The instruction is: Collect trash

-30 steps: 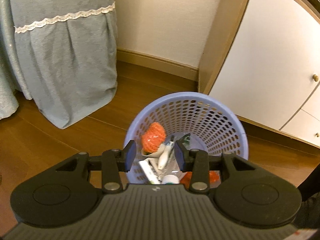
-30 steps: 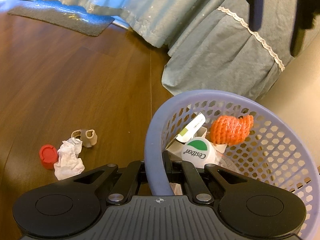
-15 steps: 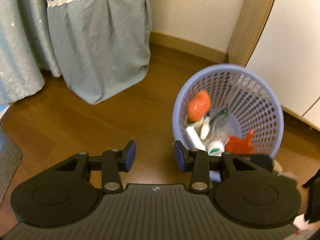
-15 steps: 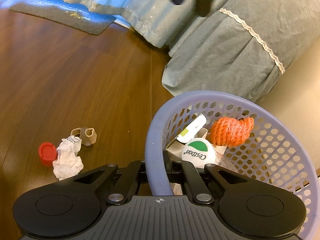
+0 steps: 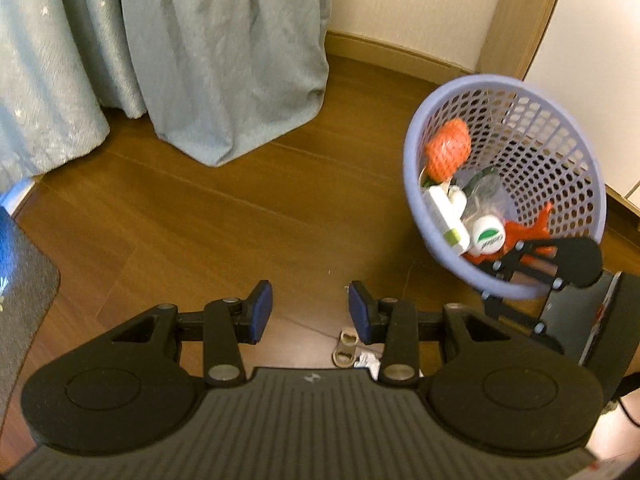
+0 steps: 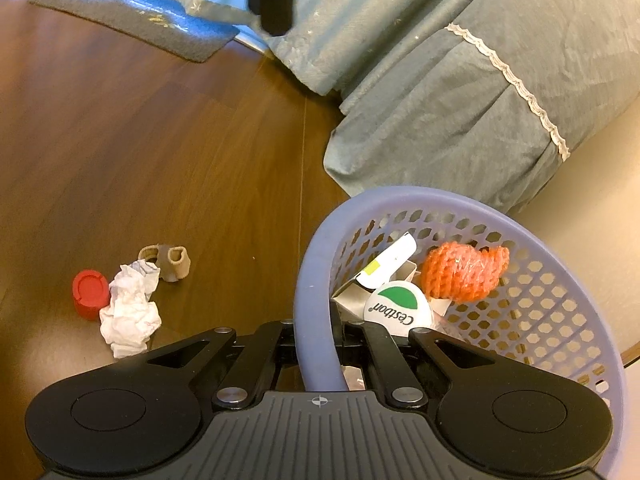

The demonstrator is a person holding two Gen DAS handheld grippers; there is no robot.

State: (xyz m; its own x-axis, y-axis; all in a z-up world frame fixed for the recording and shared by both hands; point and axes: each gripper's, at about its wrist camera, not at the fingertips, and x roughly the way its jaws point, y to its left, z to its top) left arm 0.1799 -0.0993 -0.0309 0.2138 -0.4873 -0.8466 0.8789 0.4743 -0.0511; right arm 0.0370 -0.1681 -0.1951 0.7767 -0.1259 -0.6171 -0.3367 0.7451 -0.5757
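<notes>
My right gripper (image 6: pixel 316 332) is shut on the rim of the lilac plastic basket (image 6: pixel 316 264), which is tilted and holds an orange net (image 6: pixel 464 272), a white lid (image 6: pixel 398 308) and a small carton. On the wooden floor to its left lie a crumpled white tissue (image 6: pixel 128 308), a red cap (image 6: pixel 90 292) and a beige ring-shaped piece (image 6: pixel 170 262). My left gripper (image 5: pixel 310 310) is open above the floor with nothing between its pads. The beige piece (image 5: pixel 346 346) lies just below its right finger. The basket (image 5: pixel 416 200) and right gripper (image 5: pixel 500 276) show at the right.
Grey-blue curtains (image 5: pixel 224 64) with a lace trim hang to the floor behind. A dark mat (image 5: pixel 20 292) lies at the left. A wooden cabinet side (image 5: pixel 528 16) and white wall stand behind the basket.
My left gripper has swung away from above the basket toward the left and lower over the floor, still open. The right gripper and basket have stayed put.
</notes>
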